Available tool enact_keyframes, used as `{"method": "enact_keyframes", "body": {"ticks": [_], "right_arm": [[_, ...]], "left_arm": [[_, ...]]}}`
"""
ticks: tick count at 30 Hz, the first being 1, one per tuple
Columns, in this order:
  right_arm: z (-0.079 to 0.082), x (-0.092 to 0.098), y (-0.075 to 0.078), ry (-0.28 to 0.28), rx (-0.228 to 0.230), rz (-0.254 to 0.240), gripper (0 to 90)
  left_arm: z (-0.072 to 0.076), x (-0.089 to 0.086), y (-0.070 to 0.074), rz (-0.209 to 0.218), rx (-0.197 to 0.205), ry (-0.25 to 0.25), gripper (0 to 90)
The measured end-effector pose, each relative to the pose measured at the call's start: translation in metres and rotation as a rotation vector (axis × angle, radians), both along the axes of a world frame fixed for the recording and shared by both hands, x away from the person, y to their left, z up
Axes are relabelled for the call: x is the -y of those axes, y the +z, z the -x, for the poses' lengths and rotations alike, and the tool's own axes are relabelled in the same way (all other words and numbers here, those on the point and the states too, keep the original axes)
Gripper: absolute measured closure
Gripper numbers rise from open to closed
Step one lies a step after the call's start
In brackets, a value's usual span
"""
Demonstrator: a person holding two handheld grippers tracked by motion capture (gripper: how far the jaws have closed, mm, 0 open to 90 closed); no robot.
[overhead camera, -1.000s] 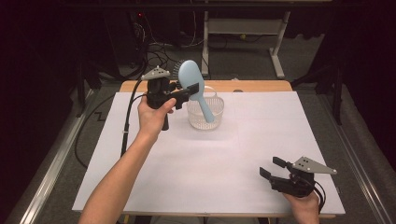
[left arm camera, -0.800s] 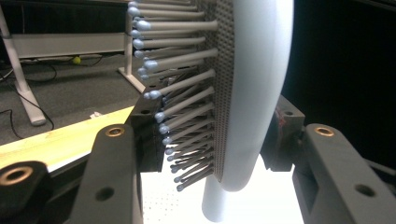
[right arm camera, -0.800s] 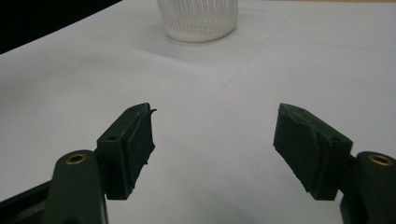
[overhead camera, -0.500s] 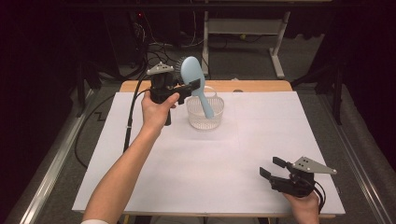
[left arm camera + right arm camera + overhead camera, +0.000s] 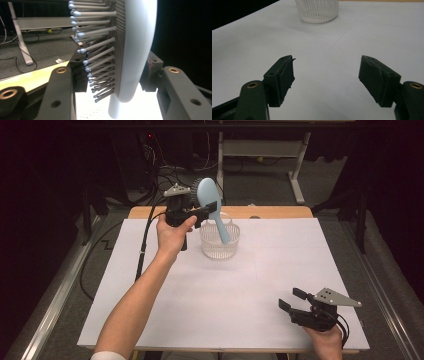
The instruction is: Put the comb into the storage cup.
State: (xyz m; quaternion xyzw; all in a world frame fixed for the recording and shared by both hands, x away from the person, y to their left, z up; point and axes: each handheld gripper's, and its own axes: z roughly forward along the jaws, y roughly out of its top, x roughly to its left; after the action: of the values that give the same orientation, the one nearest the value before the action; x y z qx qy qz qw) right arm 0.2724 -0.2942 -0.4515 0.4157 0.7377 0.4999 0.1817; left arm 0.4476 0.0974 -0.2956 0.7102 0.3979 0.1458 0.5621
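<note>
Left gripper (image 5: 209,210) clamped on the light blue hairbrush (image 5: 209,195) at its head, brush held above the table with handle angling down into the white ribbed basket (image 5: 220,245) at the far side of the white table (image 5: 225,295), right gripper (image 5: 292,300) open, empty, near edge.

A wooden worktop (image 5: 280,212) carries a white sheet (image 5: 225,295) across nearly all of it, and a clear ribbed basket (image 5: 219,245) stands on that sheet toward the far edge.
</note>
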Motion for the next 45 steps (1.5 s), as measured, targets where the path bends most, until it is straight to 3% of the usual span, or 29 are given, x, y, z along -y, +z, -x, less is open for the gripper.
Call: {"method": "enact_keyframes", "body": {"ticks": [23,31,45], "right_arm": [[0.0,0.002,0.0,0.001,-0.002,-0.005,28.5],[0.0,0.002,0.0,0.003,-0.004,-0.007,28.5],[0.0,0.001,0.0,0.003,-0.004,-0.008,28.6]], "left_arm": [[-0.021,0.007,-0.014,-0.025,-0.039,0.049,50.8],[-0.025,0.012,-0.021,-0.053,-0.057,0.051,50.8],[-0.029,0.018,-0.028,-0.067,-0.069,0.051,50.8]]}}
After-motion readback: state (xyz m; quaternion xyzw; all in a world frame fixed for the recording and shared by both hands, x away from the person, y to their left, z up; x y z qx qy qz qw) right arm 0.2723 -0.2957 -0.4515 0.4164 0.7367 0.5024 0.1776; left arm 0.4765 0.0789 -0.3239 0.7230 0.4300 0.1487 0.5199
